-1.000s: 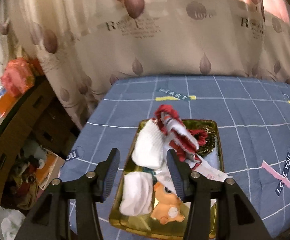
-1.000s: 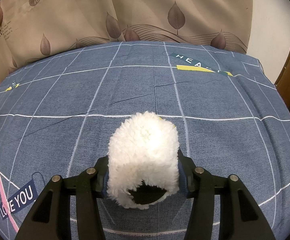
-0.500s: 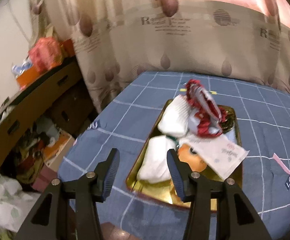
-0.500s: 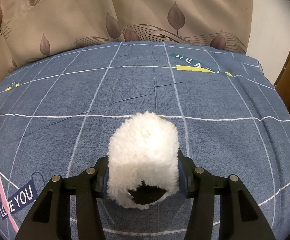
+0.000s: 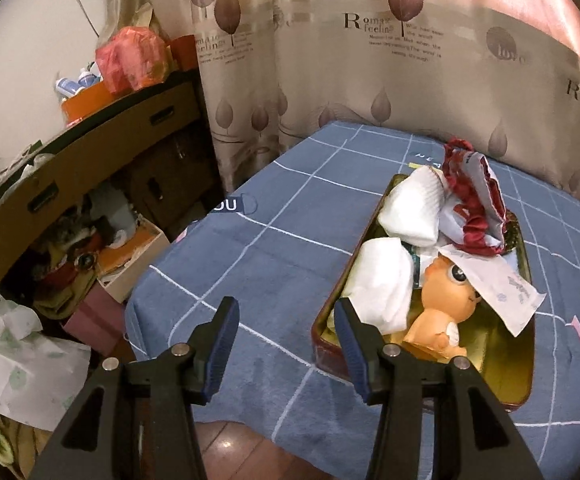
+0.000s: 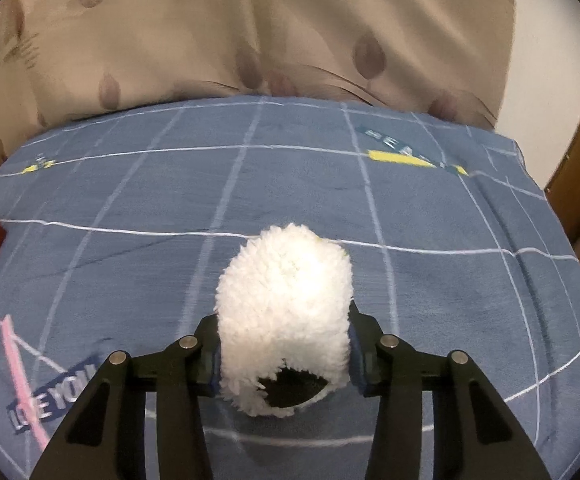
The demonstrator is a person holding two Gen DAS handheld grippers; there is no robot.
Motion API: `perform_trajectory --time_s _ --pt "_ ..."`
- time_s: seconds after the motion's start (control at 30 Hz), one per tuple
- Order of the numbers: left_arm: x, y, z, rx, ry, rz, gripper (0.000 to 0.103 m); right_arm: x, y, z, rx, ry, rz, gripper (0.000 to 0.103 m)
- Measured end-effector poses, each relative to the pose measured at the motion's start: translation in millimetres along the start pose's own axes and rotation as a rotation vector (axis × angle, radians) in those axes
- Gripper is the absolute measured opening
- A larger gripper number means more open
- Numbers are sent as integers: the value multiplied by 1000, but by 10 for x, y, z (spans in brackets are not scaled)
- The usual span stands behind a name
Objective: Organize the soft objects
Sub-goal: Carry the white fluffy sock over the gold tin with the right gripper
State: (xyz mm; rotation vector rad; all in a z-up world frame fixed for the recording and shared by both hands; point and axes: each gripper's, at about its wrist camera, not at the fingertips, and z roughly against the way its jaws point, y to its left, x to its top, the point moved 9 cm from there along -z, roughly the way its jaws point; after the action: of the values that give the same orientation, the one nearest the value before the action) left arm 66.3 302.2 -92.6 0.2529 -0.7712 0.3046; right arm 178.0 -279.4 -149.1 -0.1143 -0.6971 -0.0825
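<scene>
Blue-padded and holding nothing, the left gripper (image 5: 285, 340) stands open and has swung off the gold tin (image 5: 524, 258), now at its two o'clock, while the right gripper (image 6: 283, 354), jaws just closing, squeezes the white fleece toy (image 6: 283, 304) off the bed (image 6: 137, 200): probably tin-bound next.

Both wrist views look steeply down, close over the blue grid-patterned blanket (image 5: 273, 240), sharing it and the beige leaf-print curtain (image 6: 249, 40) beyond.
</scene>
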Motion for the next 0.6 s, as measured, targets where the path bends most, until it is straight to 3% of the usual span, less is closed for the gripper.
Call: perform_trajectory --time_s 0.33,0.6 --pt "-5 -10 -3 0 0 -13 51 150 1127 493 206 -49 169 43" --pt "-22 0 -28 -15 23 -1 51 13 2209 854 387 -43 340 43"
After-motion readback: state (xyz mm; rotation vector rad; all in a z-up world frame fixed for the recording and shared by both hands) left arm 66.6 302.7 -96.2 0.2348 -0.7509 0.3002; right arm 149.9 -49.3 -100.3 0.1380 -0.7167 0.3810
